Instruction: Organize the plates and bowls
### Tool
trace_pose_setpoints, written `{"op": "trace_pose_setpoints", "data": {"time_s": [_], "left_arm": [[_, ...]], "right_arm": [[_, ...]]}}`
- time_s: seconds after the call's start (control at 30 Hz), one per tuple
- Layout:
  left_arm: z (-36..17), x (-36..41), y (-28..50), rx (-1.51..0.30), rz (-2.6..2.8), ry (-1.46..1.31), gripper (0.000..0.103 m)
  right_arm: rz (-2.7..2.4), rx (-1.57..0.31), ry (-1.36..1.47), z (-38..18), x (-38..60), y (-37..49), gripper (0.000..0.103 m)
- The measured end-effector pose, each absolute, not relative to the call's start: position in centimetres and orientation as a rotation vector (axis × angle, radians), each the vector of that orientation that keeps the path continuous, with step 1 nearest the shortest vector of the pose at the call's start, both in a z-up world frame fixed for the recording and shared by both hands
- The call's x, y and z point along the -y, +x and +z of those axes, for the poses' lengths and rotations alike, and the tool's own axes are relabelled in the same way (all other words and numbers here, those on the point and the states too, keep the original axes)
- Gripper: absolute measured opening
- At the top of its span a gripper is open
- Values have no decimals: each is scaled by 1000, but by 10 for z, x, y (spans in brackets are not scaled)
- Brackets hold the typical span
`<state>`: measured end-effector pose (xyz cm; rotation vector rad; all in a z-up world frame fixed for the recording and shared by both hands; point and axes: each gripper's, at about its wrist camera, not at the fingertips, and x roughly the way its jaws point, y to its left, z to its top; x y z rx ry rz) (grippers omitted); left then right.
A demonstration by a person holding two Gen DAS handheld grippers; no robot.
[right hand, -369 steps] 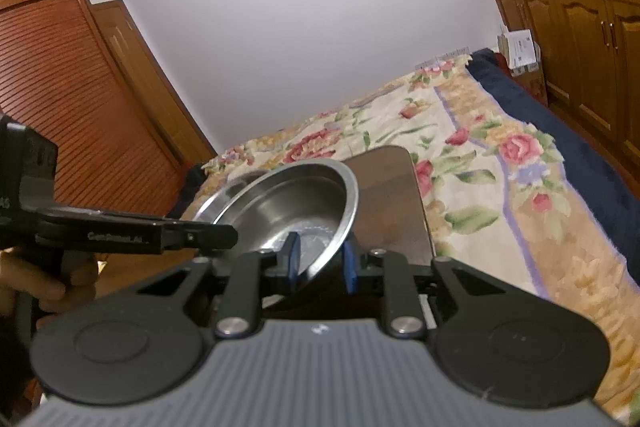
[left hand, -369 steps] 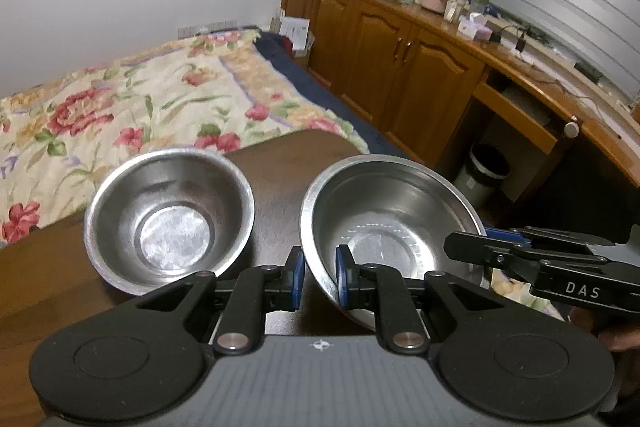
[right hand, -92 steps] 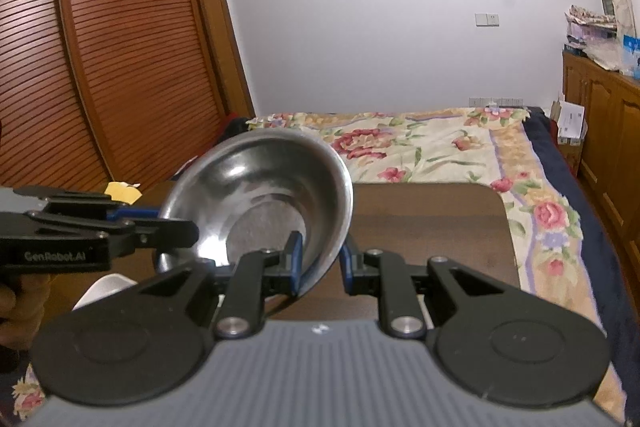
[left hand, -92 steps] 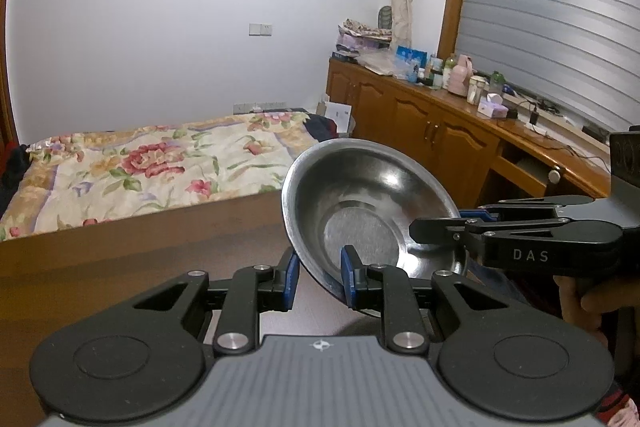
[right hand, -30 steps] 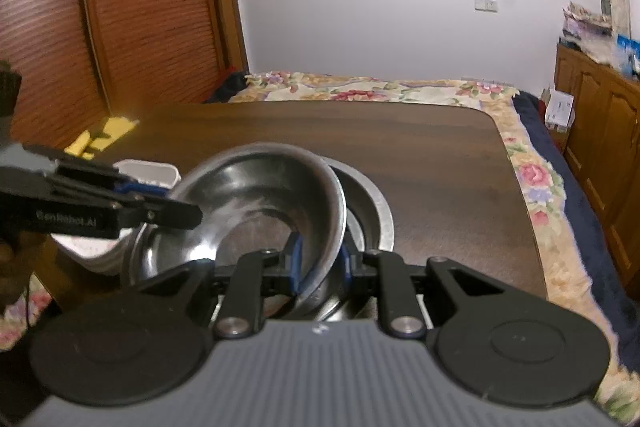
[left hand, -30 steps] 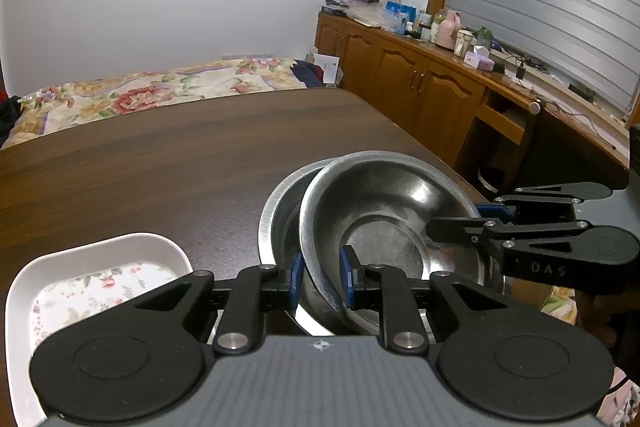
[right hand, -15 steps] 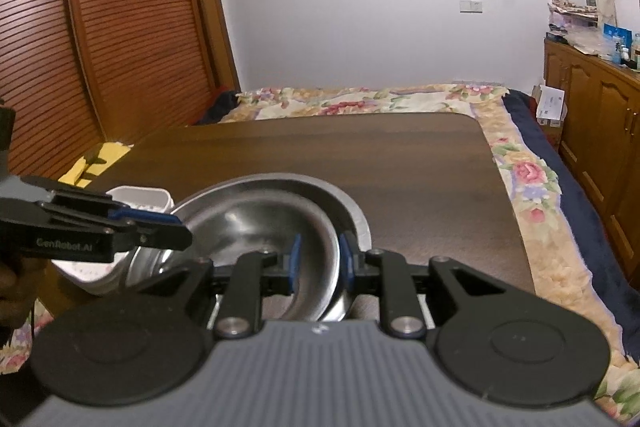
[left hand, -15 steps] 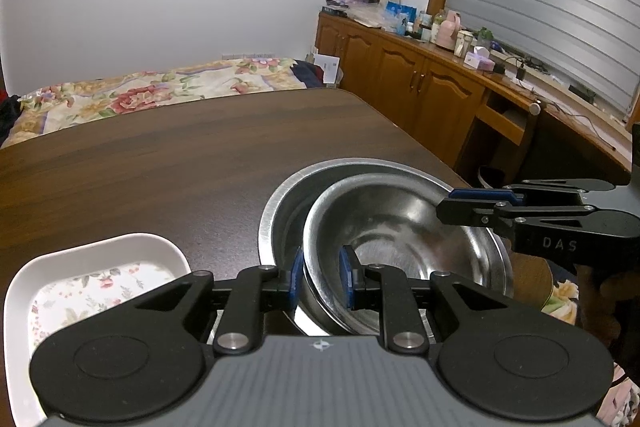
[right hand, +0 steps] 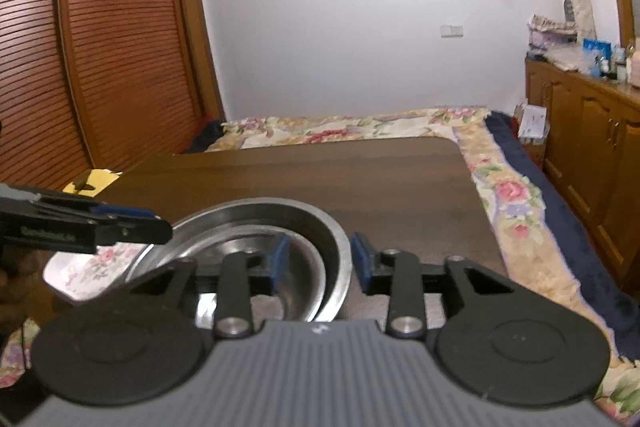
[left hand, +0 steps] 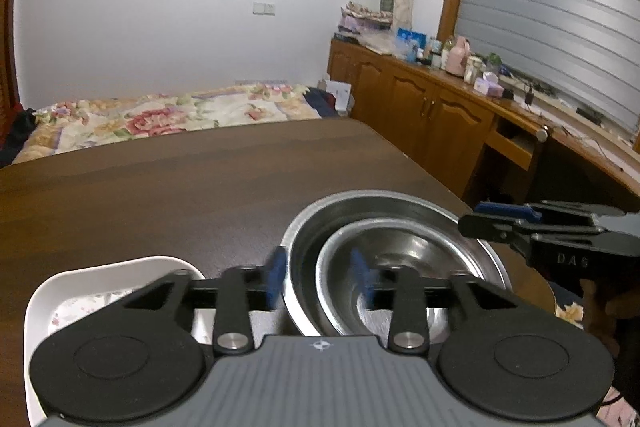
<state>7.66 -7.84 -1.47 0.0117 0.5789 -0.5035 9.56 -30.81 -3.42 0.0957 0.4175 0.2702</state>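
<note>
Two round stainless-steel bowls sit nested on the dark brown wooden table (left hand: 160,187), the smaller steel bowl (left hand: 400,247) inside the larger steel bowl (left hand: 380,201), near the table's right edge. The left gripper (left hand: 318,281) is spread wide, blue pads either side of the bowl rims, gripping nothing. The right gripper (right hand: 318,261) is spread too, straddling the larger bowl's rim (right hand: 336,239) without pinching it. A white rectangular floral plate (left hand: 72,291) lies just left of the bowls.
</note>
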Motion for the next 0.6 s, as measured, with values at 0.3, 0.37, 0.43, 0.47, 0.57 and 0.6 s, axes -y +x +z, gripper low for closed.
{"op": "trace_pose_setpoints", "data": {"time_s": [0.3,0.37,0.43,0.47,0.57,0.6], "left_arm": [[-27,78,71,-528,-429,23,75],[-30,78,69,-531,-429,15,75],[-32,79,67,-534,-430,14,75],[-32,81,68,-535,-431,15,74],[-34,84,68,-542,-437,17,70],[-35,85,68,-546,-439,23,68]], "right_arm": [[235,-402,103,-57,304,104,53],[242,-406,121,-61,303,106,53],[243,-405,127,-63,301,107,53],[245,-404,134,-64,301,108,53],[244,-397,155,-64,302,107,53],[244,-395,159,-64,302,107,53]]}}
